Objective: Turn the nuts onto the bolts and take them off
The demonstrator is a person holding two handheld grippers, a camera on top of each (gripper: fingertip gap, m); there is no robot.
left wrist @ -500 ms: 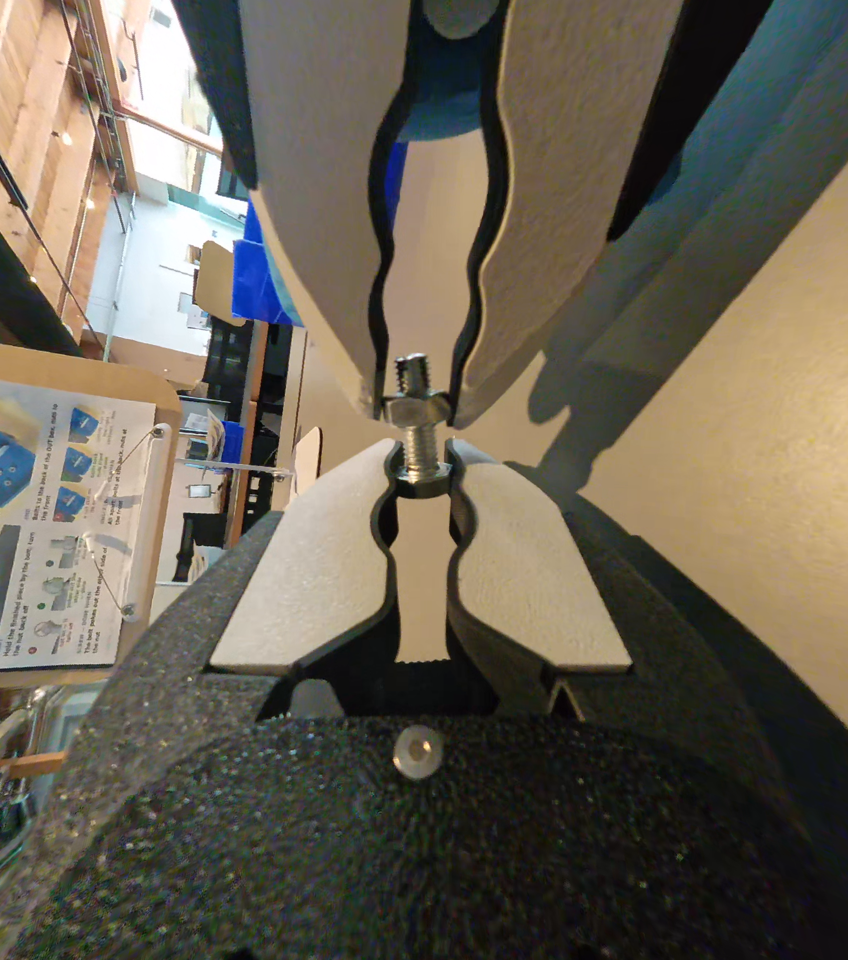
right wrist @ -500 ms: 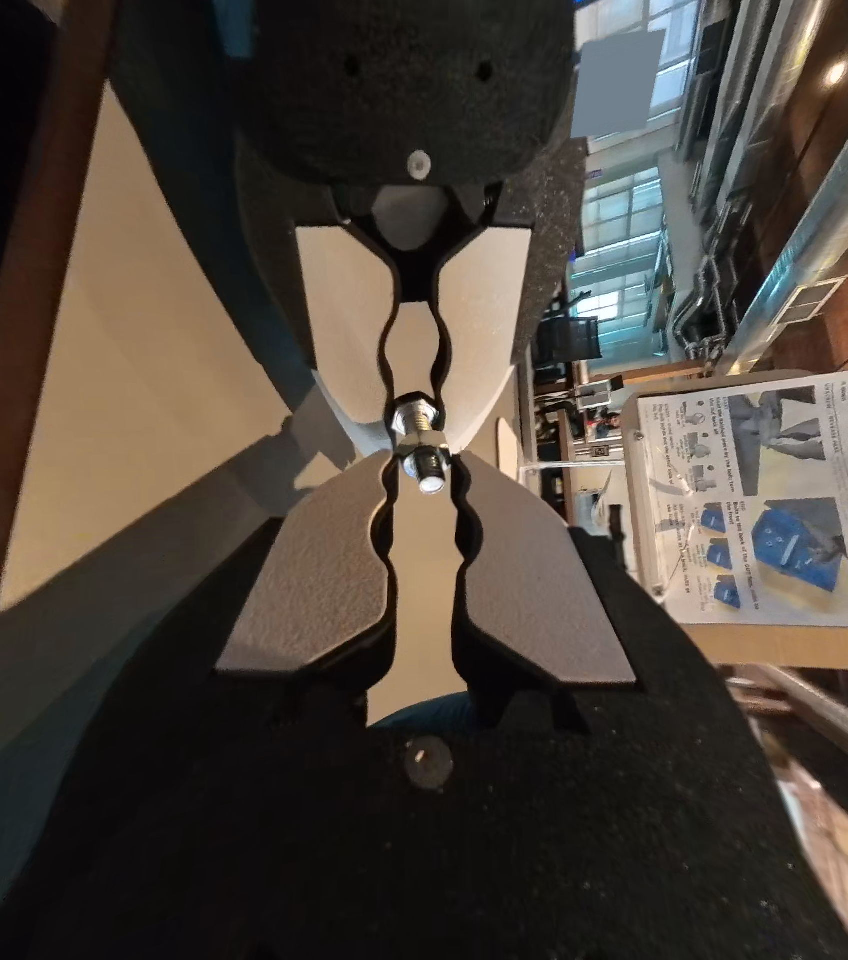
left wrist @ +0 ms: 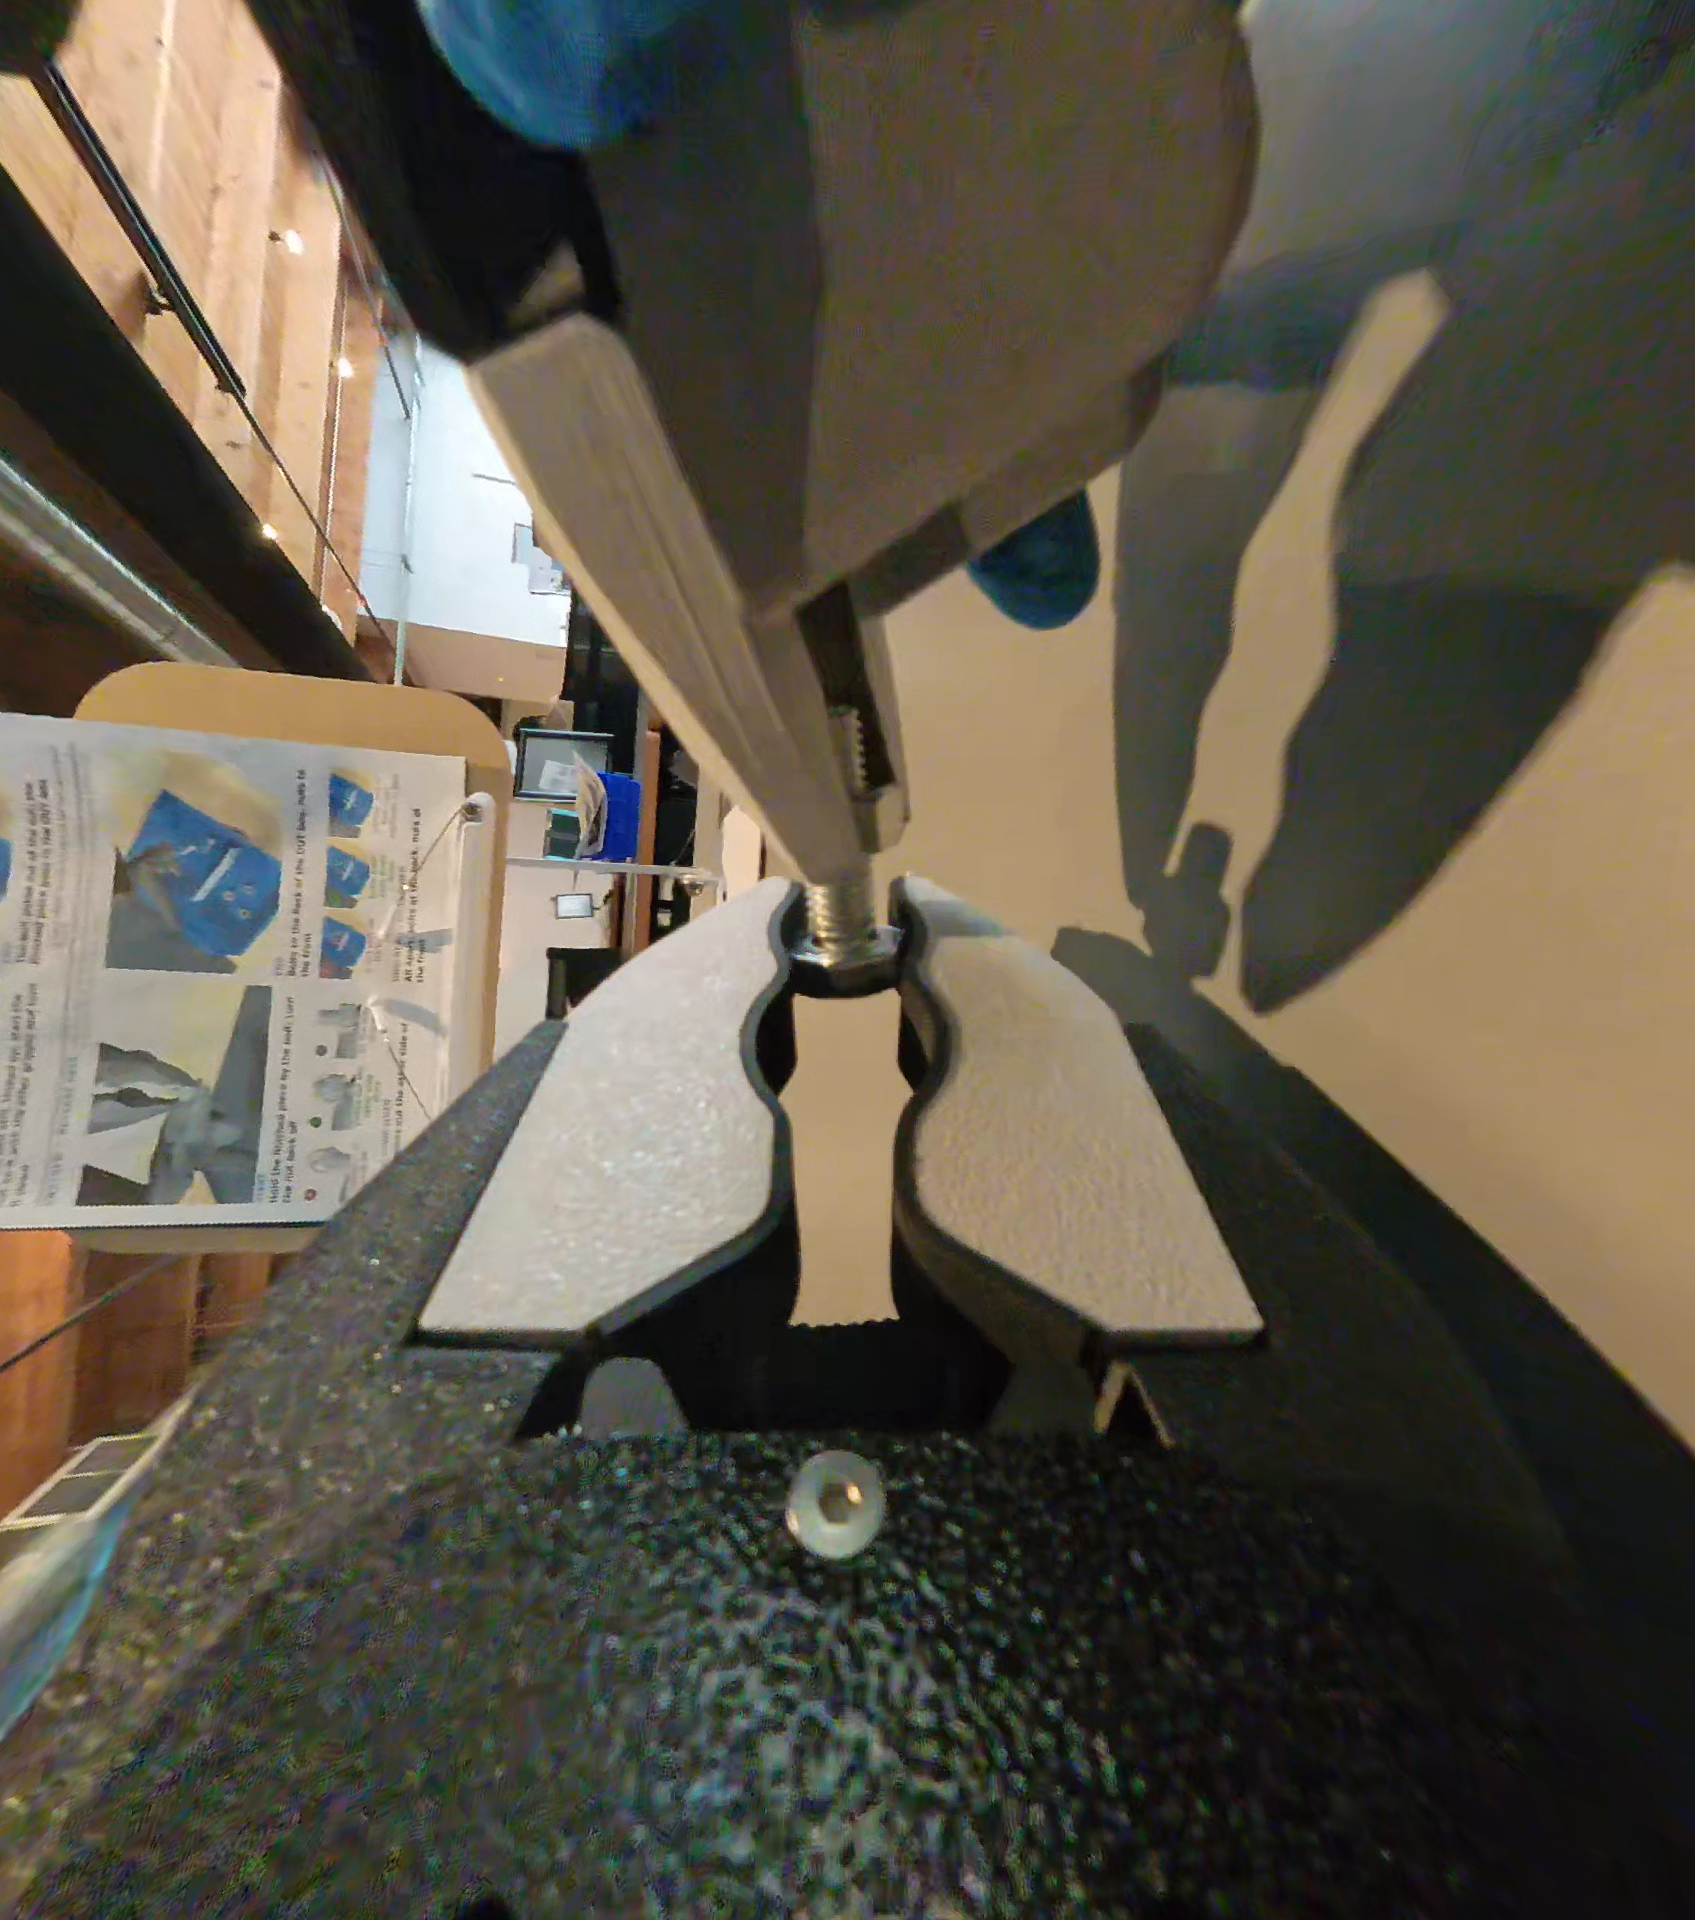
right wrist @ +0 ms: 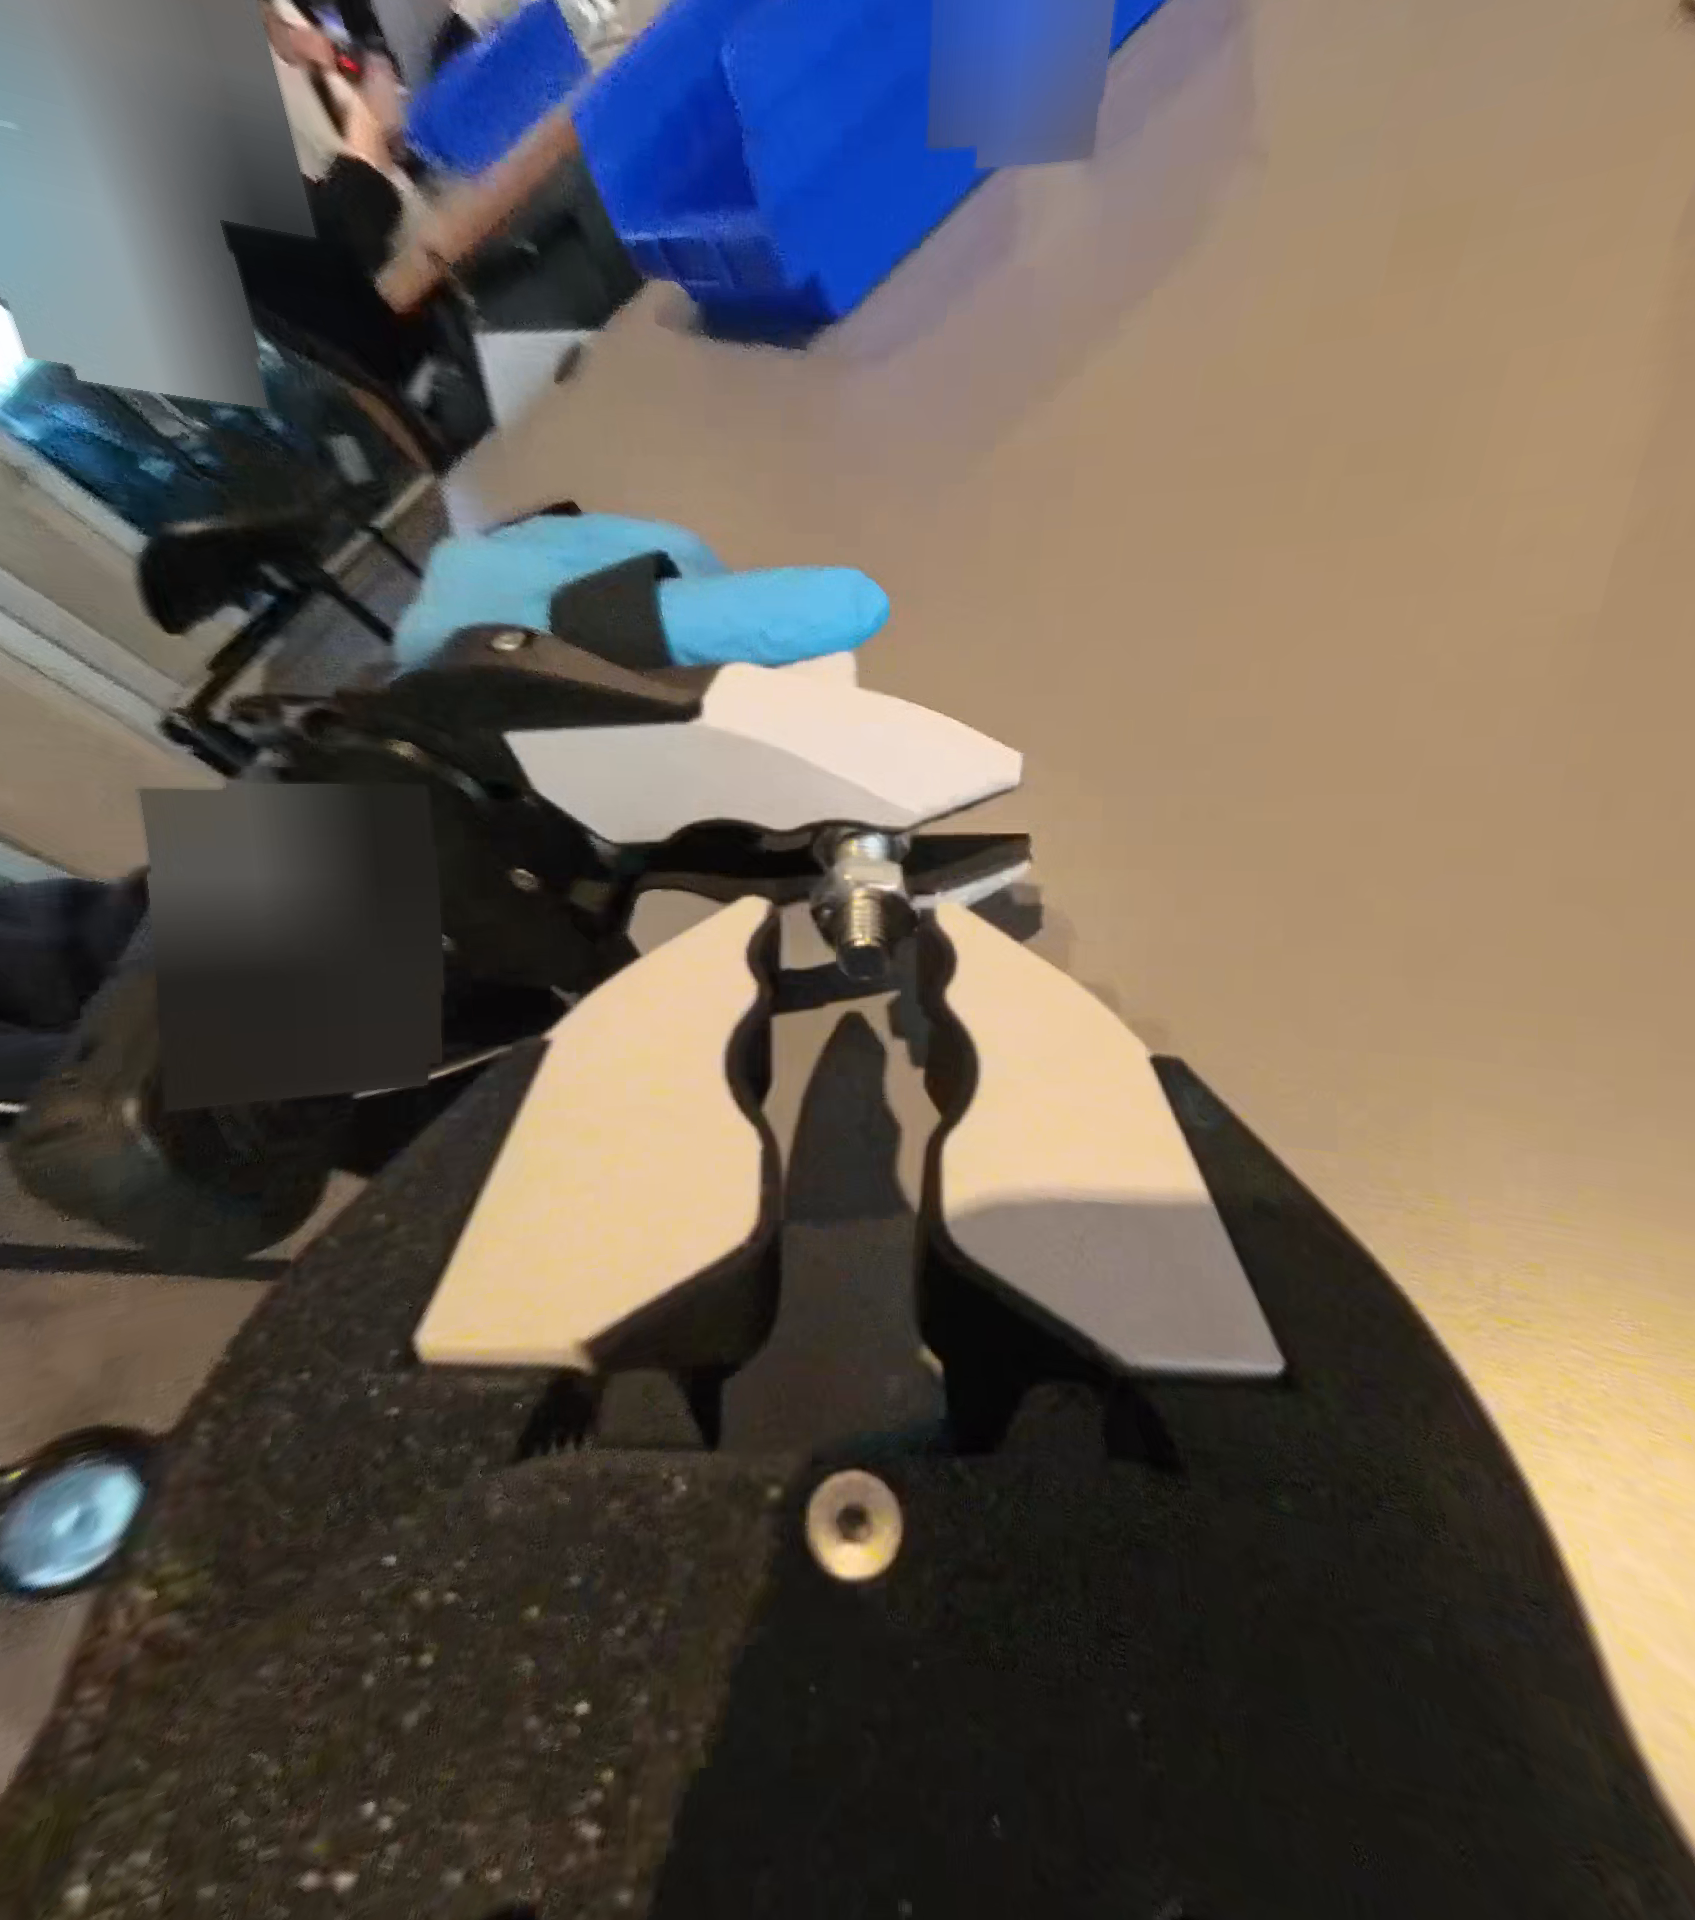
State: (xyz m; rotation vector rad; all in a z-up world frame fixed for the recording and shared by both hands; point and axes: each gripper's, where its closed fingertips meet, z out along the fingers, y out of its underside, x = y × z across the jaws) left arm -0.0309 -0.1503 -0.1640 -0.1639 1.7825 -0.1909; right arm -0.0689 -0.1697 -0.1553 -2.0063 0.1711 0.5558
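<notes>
A steel bolt (left wrist: 841, 914) is held by its head between the tips of my left gripper (left wrist: 843, 930), which is shut on it. A hex nut (left wrist: 879, 805) sits on its thread. My right gripper (left wrist: 864, 821) comes in from above, edge-on, shut on that nut. In the right wrist view my right gripper (right wrist: 848, 914) flanks the nut (right wrist: 858, 890), and the bolt's threaded end (right wrist: 864, 940) pokes toward the camera. The left gripper (right wrist: 978, 831) lies side-on behind it, held by a blue-gloved hand (right wrist: 645, 613).
A beige table top (left wrist: 1445, 1039) lies under both grippers. An instruction sheet on a wooden board (left wrist: 168, 966) stands at the left. Blue bins (right wrist: 770, 156) stand at the far edge of the table. A person and dark chairs show beyond the table. Left and right tips are no more than a few centimetres apart.
My right gripper has rolled about a quarter turn around the bolt with the nut in it, so its view has swung round. My left gripper has held the bolt still.
</notes>
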